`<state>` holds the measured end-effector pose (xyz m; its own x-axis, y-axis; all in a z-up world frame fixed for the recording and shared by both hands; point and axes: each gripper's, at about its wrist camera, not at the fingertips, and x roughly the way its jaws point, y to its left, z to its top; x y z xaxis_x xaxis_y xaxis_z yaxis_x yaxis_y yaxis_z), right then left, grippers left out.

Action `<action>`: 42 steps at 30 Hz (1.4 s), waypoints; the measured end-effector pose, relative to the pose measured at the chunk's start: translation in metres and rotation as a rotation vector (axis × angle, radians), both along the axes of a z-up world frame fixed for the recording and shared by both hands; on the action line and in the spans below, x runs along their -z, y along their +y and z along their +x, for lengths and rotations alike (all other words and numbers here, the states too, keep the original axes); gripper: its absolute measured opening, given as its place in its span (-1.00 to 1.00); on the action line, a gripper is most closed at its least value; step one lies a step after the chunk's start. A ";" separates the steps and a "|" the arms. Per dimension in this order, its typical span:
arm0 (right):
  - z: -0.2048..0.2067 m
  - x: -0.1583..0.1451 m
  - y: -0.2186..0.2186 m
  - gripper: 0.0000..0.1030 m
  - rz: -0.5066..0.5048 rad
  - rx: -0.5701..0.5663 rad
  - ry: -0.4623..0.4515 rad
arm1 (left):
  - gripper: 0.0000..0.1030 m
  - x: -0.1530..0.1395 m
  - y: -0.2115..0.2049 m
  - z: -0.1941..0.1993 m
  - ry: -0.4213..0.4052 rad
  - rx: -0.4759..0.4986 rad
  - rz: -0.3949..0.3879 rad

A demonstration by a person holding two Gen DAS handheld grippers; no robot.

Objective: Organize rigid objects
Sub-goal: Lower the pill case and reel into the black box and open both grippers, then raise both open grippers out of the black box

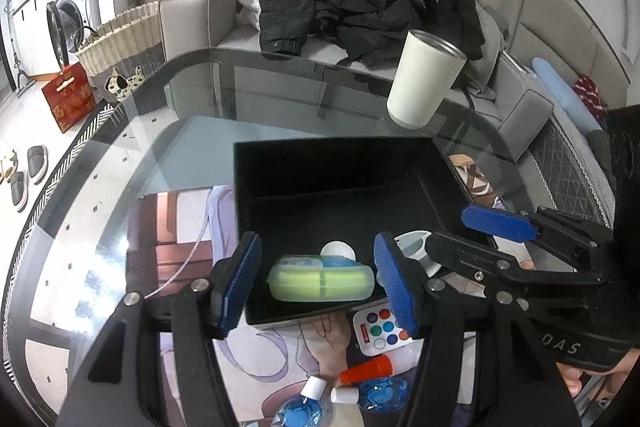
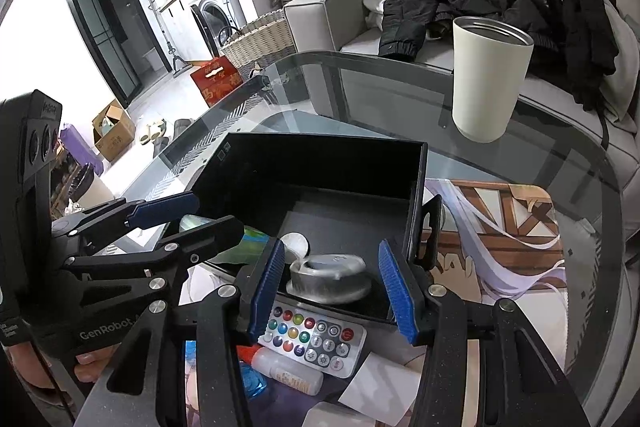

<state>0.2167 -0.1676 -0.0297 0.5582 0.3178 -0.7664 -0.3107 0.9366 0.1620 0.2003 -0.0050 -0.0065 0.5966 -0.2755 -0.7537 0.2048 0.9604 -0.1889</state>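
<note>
Black box (image 1: 340,187) on glass table (image 1: 240,99), green case (image 1: 320,279) and grey funnel (image 2: 328,277) inside, left gripper (image 1: 318,283) and right gripper (image 2: 332,287) both spread wide, empty, remote (image 2: 316,341) just beside box.

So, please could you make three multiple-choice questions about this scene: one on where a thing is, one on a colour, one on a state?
1. Where is the green pill case?
A. inside the black box
B. on the sofa
C. under the cup

2. What colour are the pads on the gripper fingers?
A. red
B. blue
C. yellow

3. How does the white cup stand?
A. lying on its side
B. upside down in the box
C. upright on the glass table

Answers:
1. A, the case lies within the walls of the black box, at its near side.
2. B, both the left gripper and the right gripper carry blue ribbed pads.
3. C, the cup rests on its base on the glass table, with its metal rim on top, apart from the box.
</note>
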 end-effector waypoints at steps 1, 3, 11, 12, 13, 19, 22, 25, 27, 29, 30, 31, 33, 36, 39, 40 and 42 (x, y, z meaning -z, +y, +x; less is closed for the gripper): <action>-0.001 -0.001 0.000 -0.02 0.003 -0.002 -0.002 | 0.19 -0.002 0.001 -0.001 -0.006 -0.001 0.000; -0.005 -0.005 -0.001 -0.02 0.006 -0.002 -0.019 | 0.24 -0.005 0.003 -0.004 -0.019 -0.005 -0.004; -0.036 -0.034 0.000 -0.02 0.013 0.028 -0.172 | 0.24 -0.037 0.009 -0.040 -0.205 -0.032 -0.002; -0.041 -0.039 0.000 -0.02 0.013 0.035 -0.207 | 0.24 -0.043 0.008 -0.046 -0.245 -0.031 0.004; -0.050 -0.047 0.000 -0.02 0.011 0.043 -0.259 | 0.24 -0.049 0.007 -0.053 -0.289 -0.027 0.011; -0.100 -0.086 0.001 -0.02 0.005 0.054 -0.540 | 0.25 -0.082 0.013 -0.099 -0.527 -0.028 0.003; -0.139 -0.107 -0.003 -0.02 0.024 0.068 -0.710 | 0.25 -0.094 0.023 -0.124 -0.624 -0.043 -0.028; -0.175 -0.123 -0.008 -0.02 0.046 0.079 -0.850 | 0.33 -0.103 0.033 -0.152 -0.712 -0.065 -0.053; -0.194 -0.129 -0.011 -0.01 0.059 0.078 -0.896 | 0.34 -0.106 0.036 -0.165 -0.747 -0.060 -0.055; -0.205 -0.131 -0.014 0.00 0.063 0.075 -0.903 | 0.34 -0.108 0.039 -0.176 -0.774 -0.054 -0.063; -0.208 -0.132 -0.015 0.00 0.065 0.073 -0.901 | 0.34 -0.108 0.041 -0.180 -0.786 -0.051 -0.063; -0.210 -0.132 -0.015 0.00 0.066 0.073 -0.898 | 0.34 -0.107 0.042 -0.183 -0.794 -0.052 -0.062; -0.216 -0.131 -0.015 0.00 0.064 0.064 -0.879 | 0.34 -0.107 0.045 -0.188 -0.802 -0.050 -0.064; -0.222 -0.128 -0.017 0.00 0.058 0.063 -0.858 | 0.34 -0.105 0.051 -0.191 -0.787 -0.053 -0.073; -0.226 -0.125 -0.018 0.00 0.045 0.064 -0.845 | 0.34 -0.099 0.051 -0.188 -0.753 -0.046 -0.065; -0.227 -0.124 -0.018 0.00 0.042 0.066 -0.837 | 0.34 -0.096 0.049 -0.186 -0.738 -0.042 -0.062; -0.225 -0.118 -0.018 0.00 0.041 0.067 -0.799 | 0.34 -0.087 0.046 -0.182 -0.691 -0.024 -0.049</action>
